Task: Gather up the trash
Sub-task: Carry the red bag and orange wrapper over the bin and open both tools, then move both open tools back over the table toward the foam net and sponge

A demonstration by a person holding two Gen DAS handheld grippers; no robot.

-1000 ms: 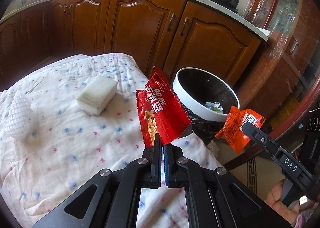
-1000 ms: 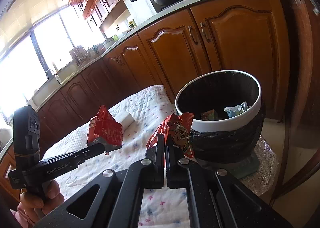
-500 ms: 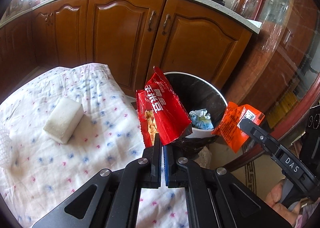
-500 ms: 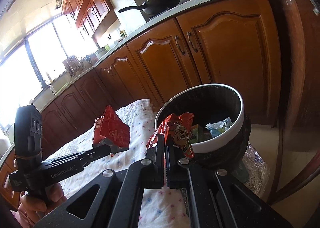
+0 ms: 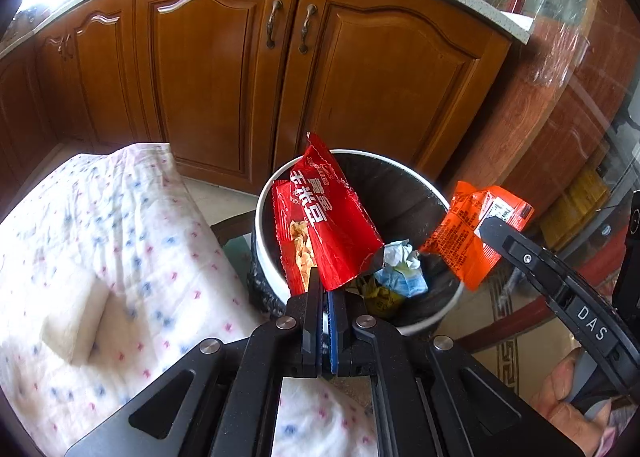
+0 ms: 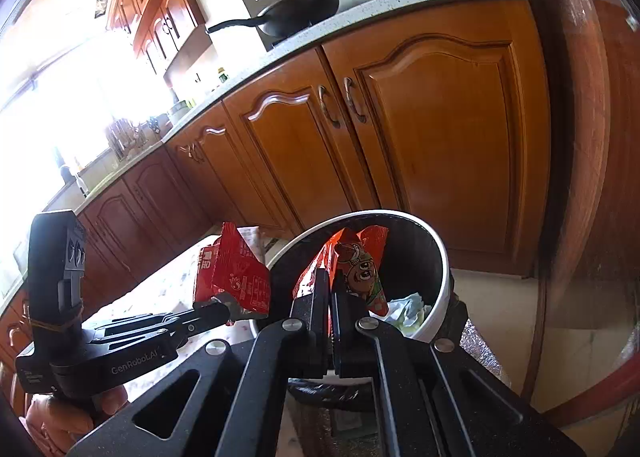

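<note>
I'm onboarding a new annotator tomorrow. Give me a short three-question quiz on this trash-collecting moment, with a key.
1. True or false: the left gripper is shut on a red snack bag.
2. Which container stands ahead of both grippers? A) cardboard box B) white-rimmed trash bin C) sink
3. Fill in: the right gripper holds an ______ wrapper.

Key: 1 true; 2 B; 3 orange. Crumpled paper already lies in the bin; a white block rests on the patterned cloth.
</note>
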